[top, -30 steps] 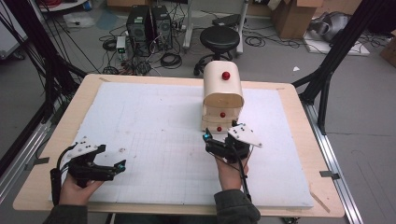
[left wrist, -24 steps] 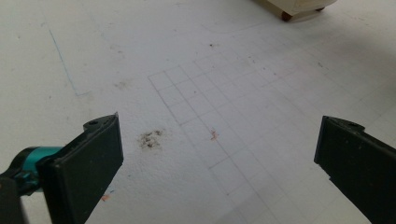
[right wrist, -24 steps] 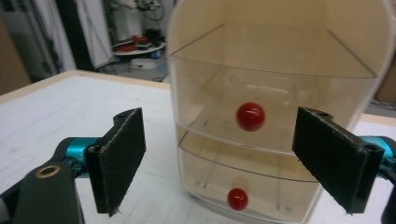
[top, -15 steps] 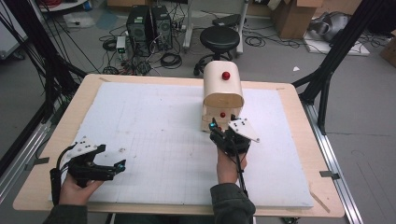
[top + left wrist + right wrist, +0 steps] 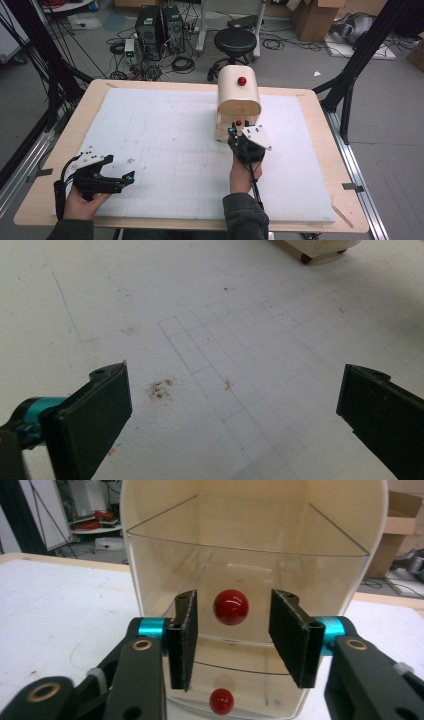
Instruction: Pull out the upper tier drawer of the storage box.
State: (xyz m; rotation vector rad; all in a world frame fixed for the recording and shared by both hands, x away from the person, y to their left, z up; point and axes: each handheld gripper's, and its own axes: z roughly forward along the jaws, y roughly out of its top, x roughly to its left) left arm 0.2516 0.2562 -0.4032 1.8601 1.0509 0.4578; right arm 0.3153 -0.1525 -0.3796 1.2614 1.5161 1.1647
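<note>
A small cream cabinet (image 5: 238, 97) with an arched top stands on the white mat right of centre. Its clear drawers carry red ball knobs. In the right gripper view the upper drawer knob (image 5: 231, 607) sits between my right gripper's (image 5: 234, 611) black pads, with a gap on each side. Its jaws have just been closing around that knob. A lower knob (image 5: 221, 701) shows beneath. In the high view my right gripper (image 5: 236, 132) is up against the cabinet's front. My left gripper (image 5: 122, 172) rests near the mat's front left, open (image 5: 232, 405) with nothing between its pads.
Another red knob (image 5: 242, 81) sits on the cabinet's rounded top. The white gridded mat (image 5: 165, 135) covers a wooden table (image 5: 320, 120). Black frame posts (image 5: 350, 75) stand at the table's sides. A stool (image 5: 235, 40) and cables lie on the floor beyond.
My right gripper has moved forward to the cabinet's front and its jaws have narrowed around the red drawer knob. My left gripper has stayed where it was.
</note>
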